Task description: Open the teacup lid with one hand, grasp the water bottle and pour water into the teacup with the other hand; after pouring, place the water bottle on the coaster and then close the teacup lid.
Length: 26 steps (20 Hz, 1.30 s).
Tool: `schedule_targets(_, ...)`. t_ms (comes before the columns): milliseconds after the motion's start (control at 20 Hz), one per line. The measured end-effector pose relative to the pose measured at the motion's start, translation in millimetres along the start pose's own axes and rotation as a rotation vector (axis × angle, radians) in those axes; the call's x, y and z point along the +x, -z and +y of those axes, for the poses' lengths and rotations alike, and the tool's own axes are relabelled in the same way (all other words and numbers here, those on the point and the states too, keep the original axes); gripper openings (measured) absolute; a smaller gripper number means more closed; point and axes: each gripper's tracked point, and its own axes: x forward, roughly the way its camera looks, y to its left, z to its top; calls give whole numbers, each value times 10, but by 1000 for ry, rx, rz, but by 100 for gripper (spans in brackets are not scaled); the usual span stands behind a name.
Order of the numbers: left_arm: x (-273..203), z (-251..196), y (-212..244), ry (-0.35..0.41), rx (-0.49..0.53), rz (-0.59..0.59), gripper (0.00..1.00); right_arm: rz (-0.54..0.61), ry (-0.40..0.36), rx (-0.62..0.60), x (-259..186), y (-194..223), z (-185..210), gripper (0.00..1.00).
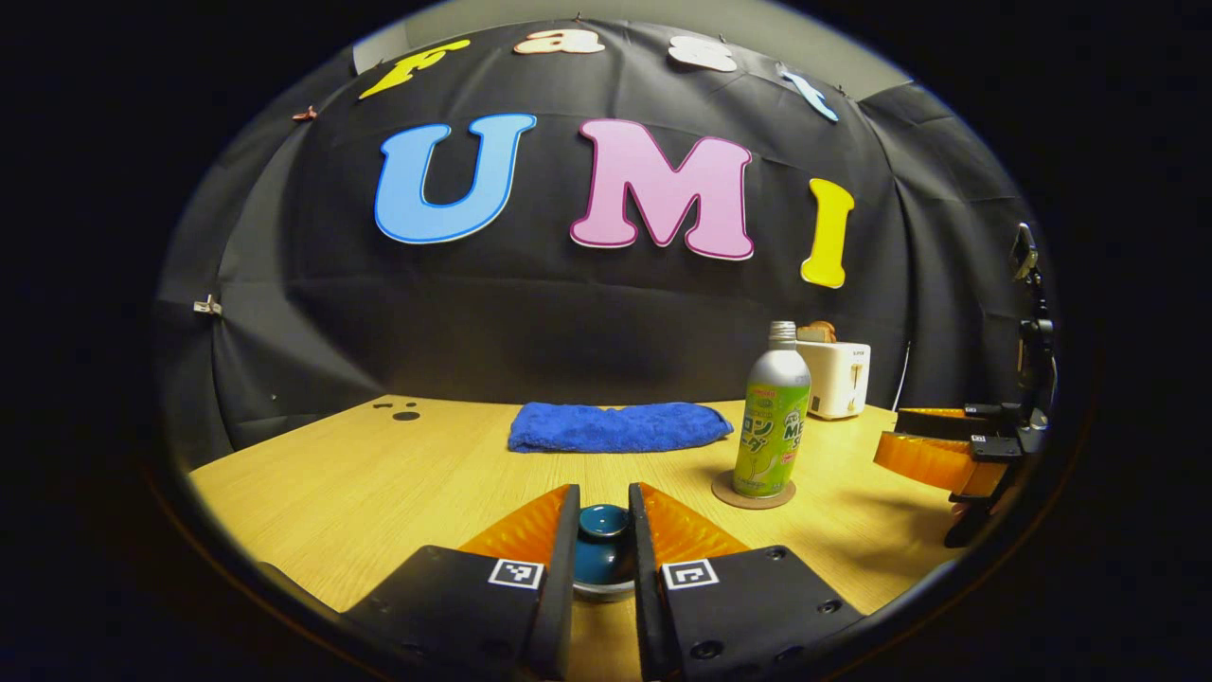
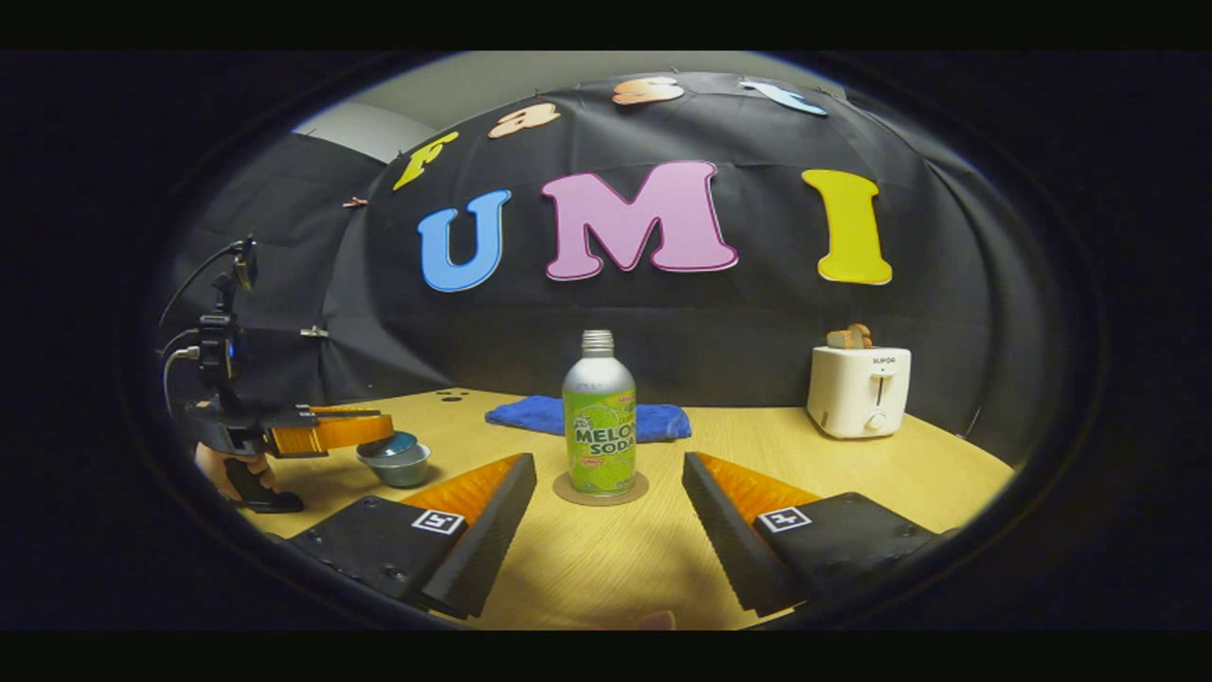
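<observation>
Pale wood table [image 2: 909, 474] against black cloth wall [image 2: 739, 322], holding toaster [image 2: 859, 389] and towel [image 1: 615, 426].

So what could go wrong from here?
1. The left tool holds the teacup lid by its small knob; the lid might slip while it is being lifted.
2. The water bottle is tall and narrow; a bump from the open right tool could topple it off the coaster.
3. The bottle looks uncapped, so tipping could spill on the table.

Bare table [image 2: 606, 559] lies open between the right gripper [image 2: 609, 507] and the bottle [image 2: 599, 426]. Behind the bottle, a blue towel [image 2: 554, 415] and a toaster [image 2: 859, 388] stand before the wall.
</observation>
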Motion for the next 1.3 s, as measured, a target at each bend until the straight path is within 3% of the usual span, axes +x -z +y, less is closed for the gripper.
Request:
schedule_targets(600,63,-46,79,9,26,63,31,0,-5,0,-13,2,11,96)
schedule_targets(850,48,-45,90,-1,26,62,39,0,-5,0,-15,1,11,96)
schedule_targets(900,42,-41,87,-5,24,58,48,0,-5,0,-15,0,14,96)
schedule_targets(1050,-23,-34,46,-20,20,30,65,0,-4,0,-17,1,9,96)
schedule_targets(1300,-199,-47,-65,-62,26,-70,72,1,-4,0,-18,-2,13,96)
